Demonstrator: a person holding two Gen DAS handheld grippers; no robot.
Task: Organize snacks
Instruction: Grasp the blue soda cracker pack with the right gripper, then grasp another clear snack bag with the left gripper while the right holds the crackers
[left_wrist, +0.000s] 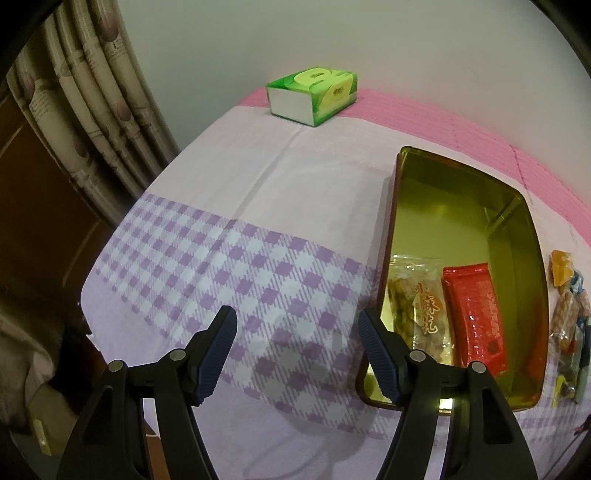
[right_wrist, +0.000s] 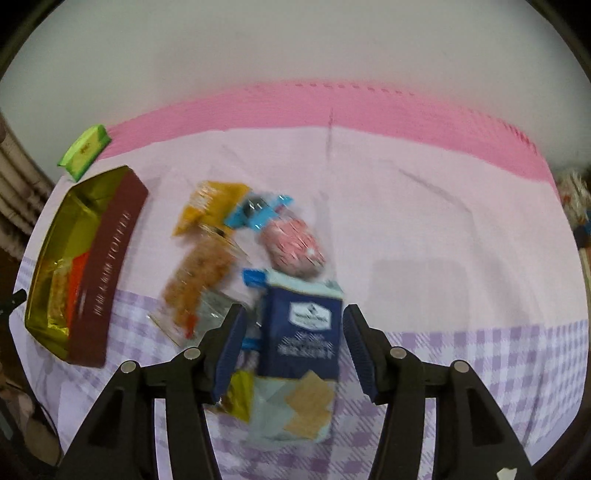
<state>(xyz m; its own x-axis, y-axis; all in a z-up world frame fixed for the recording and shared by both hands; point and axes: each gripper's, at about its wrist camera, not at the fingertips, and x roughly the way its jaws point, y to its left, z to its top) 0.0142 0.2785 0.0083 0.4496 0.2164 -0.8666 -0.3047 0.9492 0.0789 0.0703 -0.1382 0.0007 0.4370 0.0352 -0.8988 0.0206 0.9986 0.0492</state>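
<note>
The right gripper (right_wrist: 293, 349), released, straddles a navy biscuit packet (right_wrist: 300, 330), judged light, crinkly and crush-prone, best pinched across its flat sides; the left gripper (left_wrist: 297, 350) is released, holding nothing.

Lilac-checked cloth (left_wrist: 258, 280), gold-lined maroon tin (right_wrist: 107, 280), red packet (left_wrist: 476, 314), green tissue box (left_wrist: 314, 96)

My grippers' ribbed blue pads (left_wrist: 216, 354) look matt, the tin (left_wrist: 458, 206) shows a glossy gold metal interior, the snack wrappers (right_wrist: 299, 328) are shiny plastic film, and the tablecloth (left_wrist: 229, 206) is smooth.
</note>
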